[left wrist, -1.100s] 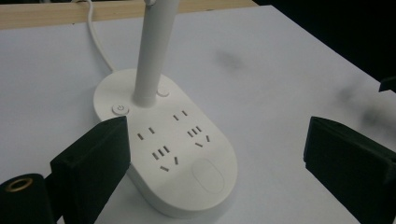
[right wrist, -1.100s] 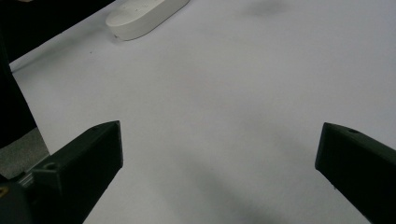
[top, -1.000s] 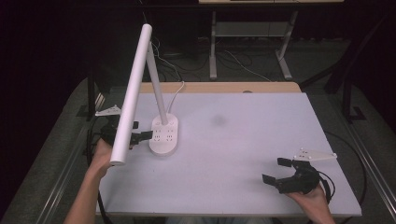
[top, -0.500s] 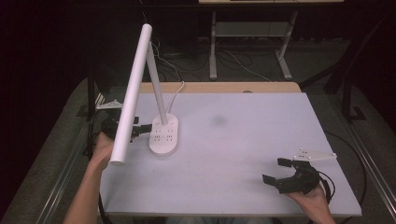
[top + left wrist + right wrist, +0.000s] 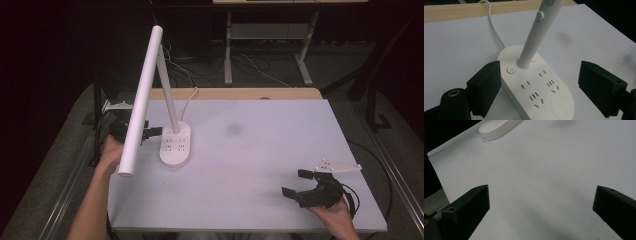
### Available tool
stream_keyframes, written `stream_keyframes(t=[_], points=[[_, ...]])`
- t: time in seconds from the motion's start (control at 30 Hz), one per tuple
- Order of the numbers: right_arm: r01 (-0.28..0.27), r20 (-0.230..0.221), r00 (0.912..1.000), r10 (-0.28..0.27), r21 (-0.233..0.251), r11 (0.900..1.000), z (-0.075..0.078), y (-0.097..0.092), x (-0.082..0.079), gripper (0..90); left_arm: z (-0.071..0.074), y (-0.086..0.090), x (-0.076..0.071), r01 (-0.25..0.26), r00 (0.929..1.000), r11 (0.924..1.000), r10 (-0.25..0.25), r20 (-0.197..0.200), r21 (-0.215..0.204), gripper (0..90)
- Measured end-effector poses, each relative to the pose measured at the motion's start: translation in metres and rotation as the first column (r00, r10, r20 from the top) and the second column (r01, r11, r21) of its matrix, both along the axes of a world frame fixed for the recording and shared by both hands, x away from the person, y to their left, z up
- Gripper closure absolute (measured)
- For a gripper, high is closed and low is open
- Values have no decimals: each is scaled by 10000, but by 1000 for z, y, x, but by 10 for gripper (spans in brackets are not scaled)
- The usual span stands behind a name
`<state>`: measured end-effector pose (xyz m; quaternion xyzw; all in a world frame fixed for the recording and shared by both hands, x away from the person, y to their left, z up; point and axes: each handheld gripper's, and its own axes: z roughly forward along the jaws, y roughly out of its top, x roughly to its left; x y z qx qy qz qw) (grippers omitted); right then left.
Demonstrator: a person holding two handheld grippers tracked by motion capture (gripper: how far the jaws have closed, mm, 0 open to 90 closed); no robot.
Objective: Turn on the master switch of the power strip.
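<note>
Lamp base (image 5: 536, 92) lies between the closing left gripper's (image 5: 541, 90) jaws.

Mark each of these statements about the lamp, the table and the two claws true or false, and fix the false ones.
1. The lamp base lies between the left claw's jaws. True; they have just been closing and are not yet pressing on it.
2. The right claw holds the lamp's cord. False: it is open over bare table, holding nothing.
3. The base carries a power button and socket slots. True.
4. The lamp lies flat on its side. False: its stem stands up from the base.
5. A white cord runs from the base to the table's far edge. True.
</note>
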<state>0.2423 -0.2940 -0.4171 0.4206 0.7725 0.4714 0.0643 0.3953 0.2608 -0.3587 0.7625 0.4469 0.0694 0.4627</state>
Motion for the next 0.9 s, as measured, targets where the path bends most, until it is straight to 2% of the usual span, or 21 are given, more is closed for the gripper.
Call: stream_keyframes(t=[0.33,0.43,0.67,0.8,0.9], points=[[-16,-59,10000,16,27,10000,0,0,0,3,-5,-3,17,-92,9986,9986,119,-520,522,309],[24,-45,10000,-24,22,10000,0,-1,1,3,-7,-6,20,-146,9988,9986,169,-450,510,365],[27,-37,10000,-27,43,10000,-1,-1,1,3,-15,-9,28,-250,9978,9971,293,-597,719,483],[27,-3,10000,-27,29,10000,-1,-2,1,3,-20,-10,31,-469,9968,9963,513,-610,724,526],[43,-22,10000,-43,36,10000,-1,-3,2,3,-23,-10,34,-402,9974,9965,444,-570,730,548]])
